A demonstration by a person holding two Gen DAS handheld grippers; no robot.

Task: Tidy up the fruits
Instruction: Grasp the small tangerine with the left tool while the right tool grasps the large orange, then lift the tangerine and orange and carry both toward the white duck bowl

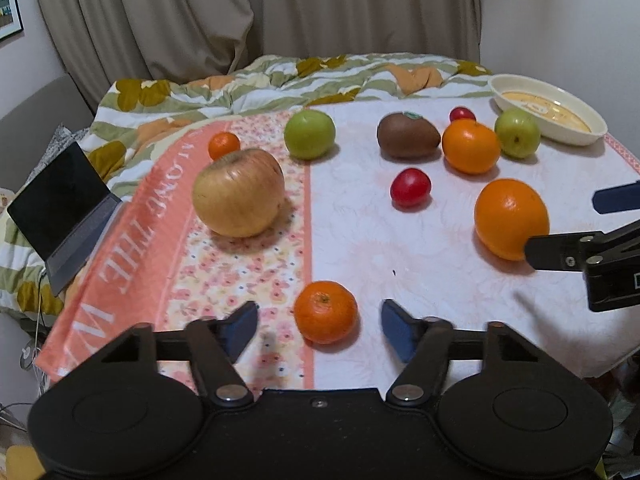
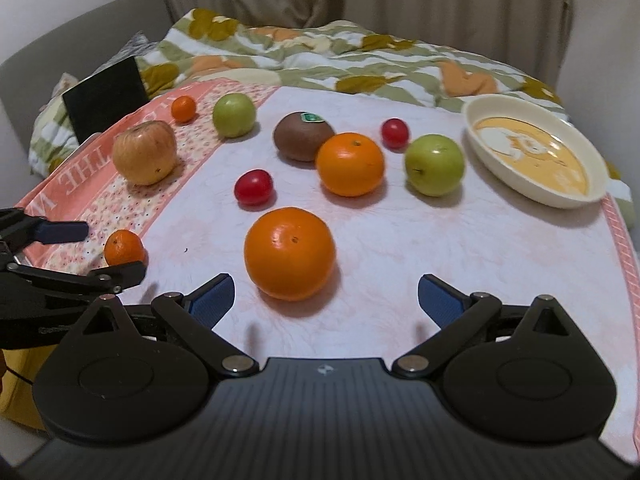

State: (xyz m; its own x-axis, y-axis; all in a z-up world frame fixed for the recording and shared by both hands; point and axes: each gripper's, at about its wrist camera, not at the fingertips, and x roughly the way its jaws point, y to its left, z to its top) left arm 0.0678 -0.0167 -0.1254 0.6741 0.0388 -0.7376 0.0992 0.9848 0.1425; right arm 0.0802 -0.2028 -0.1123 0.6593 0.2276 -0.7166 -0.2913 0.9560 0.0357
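My left gripper [image 1: 319, 322] stands open with a small mandarin [image 1: 326, 312] between its blue pads [image 1: 240, 326]; neither pad touches it. My right gripper [image 2: 326, 294] is open just short of a large orange [image 2: 290, 254], which sits ahead of its gap. On the pink-and-white cloth [image 1: 400, 240] farther back lie a yellowish apple [image 1: 239, 193], two green apples [image 1: 309, 134] [image 1: 517, 133], a kiwi [image 1: 407, 136], another orange [image 1: 471, 146], a tiny mandarin [image 1: 224, 145] and two red tomatoes [image 1: 411, 187] [image 1: 462, 114]. A cream bowl [image 2: 520, 192] stands at the back right.
A flowered quilt [image 1: 280, 80] lies bunched behind the cloth, with curtains beyond. An open laptop [image 1: 60, 208] leans at the left edge. The cloth's front edge drops off just below the grippers.
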